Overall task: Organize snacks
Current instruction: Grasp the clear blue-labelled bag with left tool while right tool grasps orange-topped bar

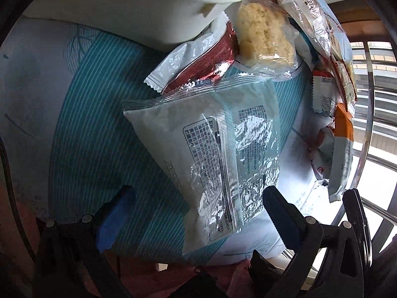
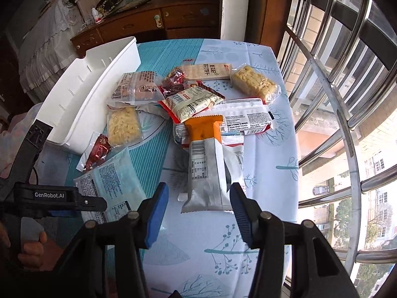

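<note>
Crinkly plastic film is what we have under both tools, so we expect light, slippery, easily crushed goods. Our left gripper (image 1: pixel 196 213) stands with its blue pads wide apart on either side of the pale blue, flat, printed foil-backed packet (image 1: pixel 211 149), which lies on the teal striped tablecloth (image 1: pixel 82 114); the pads do not press on it. We judge this packet soft and pillow-like, with contents that could crack, so we would take it across its narrow width near the lower end, lightly, letting the film crumple before the contents do.

Our right gripper (image 2: pixel 198 206) also has its jaws apart, about half spread, straddling the near end of the grey and orange sachet (image 2: pixel 208 168) without touching it as far as we can see. That sachet is long and slim, orange at its far crimped end, grey with a barcode and small print nearer us. It rests partly on another white wrapper, so it may slide when nudged; the flat sealed end nearest the pads looks the surest place to pinch.

Behind it the remaining snacks lie in a loose heap: clear-wrapped yellow puffed-rice cakes (image 2: pixel 255 83), red foil sweets (image 2: pixel 99 152) and several printed bars. The white plastic bin (image 2: pixel 94 94) stands at the left of the heap, just beside the nearest cake, and looks empty from here.
</note>
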Motion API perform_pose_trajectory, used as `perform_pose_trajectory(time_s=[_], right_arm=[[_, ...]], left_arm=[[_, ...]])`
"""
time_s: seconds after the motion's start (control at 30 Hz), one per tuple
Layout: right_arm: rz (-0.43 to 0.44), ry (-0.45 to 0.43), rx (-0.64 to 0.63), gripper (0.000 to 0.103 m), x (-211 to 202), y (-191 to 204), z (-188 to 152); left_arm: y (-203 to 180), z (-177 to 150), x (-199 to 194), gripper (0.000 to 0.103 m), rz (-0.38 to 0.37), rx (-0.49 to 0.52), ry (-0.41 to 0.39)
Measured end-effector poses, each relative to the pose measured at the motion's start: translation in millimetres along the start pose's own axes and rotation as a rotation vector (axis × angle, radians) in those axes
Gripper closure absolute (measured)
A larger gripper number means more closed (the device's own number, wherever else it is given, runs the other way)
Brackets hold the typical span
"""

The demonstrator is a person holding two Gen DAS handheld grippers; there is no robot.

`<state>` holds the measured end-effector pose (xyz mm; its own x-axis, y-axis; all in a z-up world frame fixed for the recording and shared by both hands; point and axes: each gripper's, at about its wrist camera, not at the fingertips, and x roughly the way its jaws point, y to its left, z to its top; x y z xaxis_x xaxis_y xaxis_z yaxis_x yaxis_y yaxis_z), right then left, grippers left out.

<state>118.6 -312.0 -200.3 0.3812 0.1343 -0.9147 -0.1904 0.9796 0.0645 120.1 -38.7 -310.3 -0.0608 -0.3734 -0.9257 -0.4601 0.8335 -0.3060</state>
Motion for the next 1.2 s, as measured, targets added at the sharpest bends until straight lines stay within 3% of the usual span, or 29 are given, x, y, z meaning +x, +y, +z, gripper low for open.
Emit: perform_pose_trajectory(time_s=[0.2, 0.4, 0.5, 0.63, 0.7, 1.03, 1.2], right_arm=[[-0.004, 0.025, -0.025, 0.051, 19, -6, 1], [-0.005, 0.040, -0.036, 0.064, 32, -4, 2], [-0.003, 0.032, -0.036, 0.065, 33, -4, 2], [-0.001, 0.030, -0.037, 0.067, 33, -4, 2], [0.000, 0.030, -0.037, 0.068, 33, -3, 3], [0.013, 0.022, -0.015, 0.070, 27, -5, 9], [0.013, 0.023, -0.031, 0.071, 17, -6, 13]], left_arm=[[-3, -1, 18, 0.006, 0.002, -0.006, 0.004], [-12, -9, 34, 0.010, 0.025, 0.004, 0.001], [-14, -10, 30, 0.015, 0.032, -0.014, -0.003], [-15, -10, 21, 0.047, -0.061, -0.042, 0.004], [-18, -12, 21, 0.047, -0.046, -0.034, 0.003], [-20, -10, 9, 0.072, -0.069, -0.098, 0.000], [-26, -12, 1, 0.079, -0.088, -0.123, -0.015]])
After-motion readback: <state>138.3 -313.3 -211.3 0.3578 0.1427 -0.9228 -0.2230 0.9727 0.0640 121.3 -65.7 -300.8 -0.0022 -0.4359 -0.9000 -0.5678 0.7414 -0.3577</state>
